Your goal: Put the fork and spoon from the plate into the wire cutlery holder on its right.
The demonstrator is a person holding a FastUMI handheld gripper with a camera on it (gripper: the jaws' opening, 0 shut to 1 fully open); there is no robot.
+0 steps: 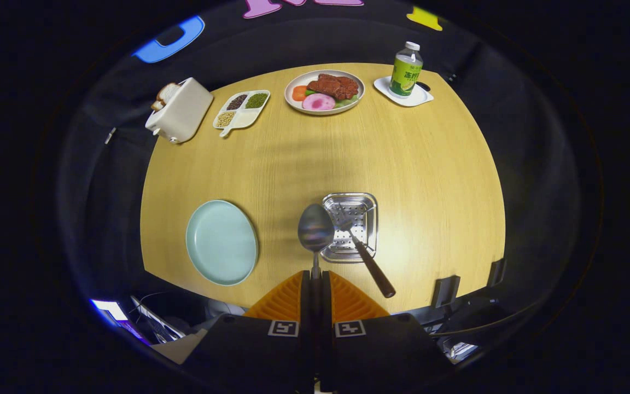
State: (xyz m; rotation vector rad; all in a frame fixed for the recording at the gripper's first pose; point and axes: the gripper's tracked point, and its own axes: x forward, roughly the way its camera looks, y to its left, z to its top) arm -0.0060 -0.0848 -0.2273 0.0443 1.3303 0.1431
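Glossy metal spoon [315,229]; perforated shiny metal holder [351,225]; matt wood-grain table [402,164]

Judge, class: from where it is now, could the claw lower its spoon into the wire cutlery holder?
Probably yes. The claw is shut on the spoon, whose bowl hangs just left of the wire cutlery holder. The fork already leans in it, but open space remains beside it.

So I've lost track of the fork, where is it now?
In the gripper view the fork stands tilted in the wire holder, just right of the spoon that the shut claw holds, with its handle leaning out.
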